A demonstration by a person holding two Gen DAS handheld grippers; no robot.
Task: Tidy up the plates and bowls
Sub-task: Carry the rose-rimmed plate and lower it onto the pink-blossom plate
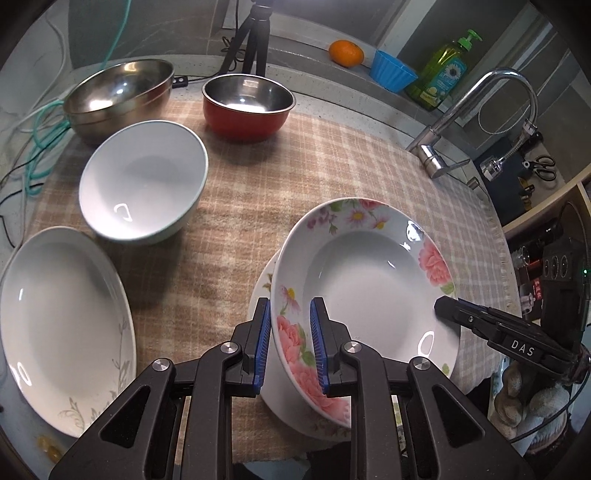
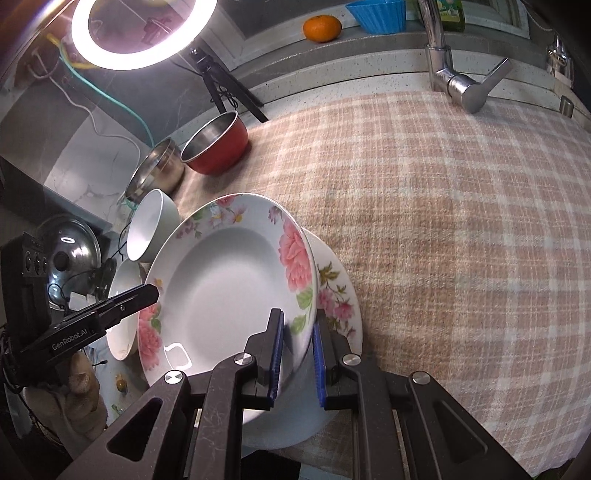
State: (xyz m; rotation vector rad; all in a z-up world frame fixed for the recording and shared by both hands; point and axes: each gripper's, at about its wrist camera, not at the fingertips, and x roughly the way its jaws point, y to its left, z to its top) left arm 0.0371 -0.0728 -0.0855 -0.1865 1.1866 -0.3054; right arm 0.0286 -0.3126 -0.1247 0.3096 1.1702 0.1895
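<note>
A deep floral plate (image 1: pixel 369 280) with pink roses is held above a second floral plate (image 1: pixel 266 384) lying on the checked cloth. My left gripper (image 1: pixel 290 347) straddles its near-left rim with the pads close around the edge. My right gripper (image 2: pixel 297 360) straddles the opposite rim (image 2: pixel 295 258), and its finger shows in the left wrist view (image 1: pixel 480 325). The lower plate (image 2: pixel 340 306) shows under it in the right wrist view. A white bowl (image 1: pixel 142 184), a white leaf-pattern plate (image 1: pixel 62 325), a steel bowl (image 1: pixel 118 96) and a red bowl (image 1: pixel 247 103) stand to the left and back.
A tripod (image 1: pixel 251 40) and cables stand behind the bowls. A faucet (image 1: pixel 480 122), soap bottle (image 1: pixel 439 74), blue cup (image 1: pixel 391 70) and orange (image 1: pixel 345 53) are at the back right. The checked cloth (image 2: pixel 461 240) stretches to the right. A ring light (image 2: pixel 140 33) glows above.
</note>
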